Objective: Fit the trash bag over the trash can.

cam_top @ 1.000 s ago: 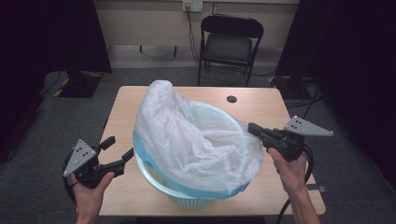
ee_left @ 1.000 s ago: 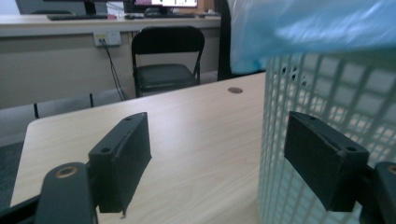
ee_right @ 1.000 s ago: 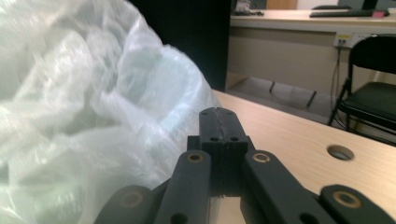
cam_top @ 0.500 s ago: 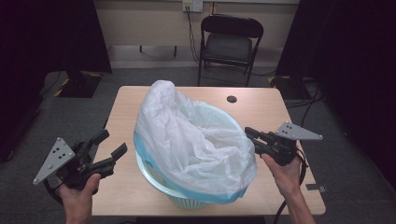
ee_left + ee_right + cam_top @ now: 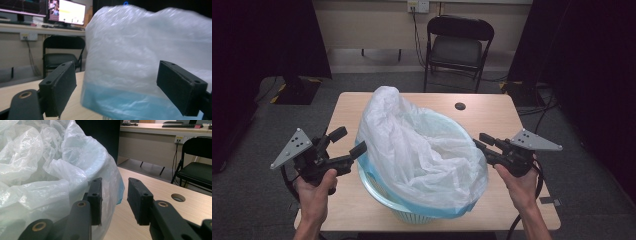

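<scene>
1. 2 hand-held grippers flank a lined laundry basket (image 5: 422,212) near the front edge of the tabletop (image 5: 492,112), 1 on either side, a placing that suits working the bag's edge down over the rim from both sides at once.

2. The left hand-held gripper (image 5: 348,142) hangs beside the basket's left rim with its jaws spread wide. In the left gripper view the plastic bag (image 5: 140,62) stands between the jaws, and neither pad touches it.

3. The right hand-held gripper (image 5: 479,141) sits at the basket's right rim. Its jaws have just been opening and now stand partly apart, with 1 pad (image 5: 96,197) against the film (image 5: 82,165) draped over the rim and nothing pinched between them, which reads as a release of that edge.

4. The bag is thin, translucent white film, heavily creased. It billows high at the far left of the basket and sags into the bowl near the middle (image 5: 422,150).

5. The basket is pale blue plastic, round, with a slotted wall seen below the bag's hem at the front. The film covers its rim most of the way round.

6. A folding chair (image 5: 459,45) stands beyond the tabletop's far edge.
</scene>
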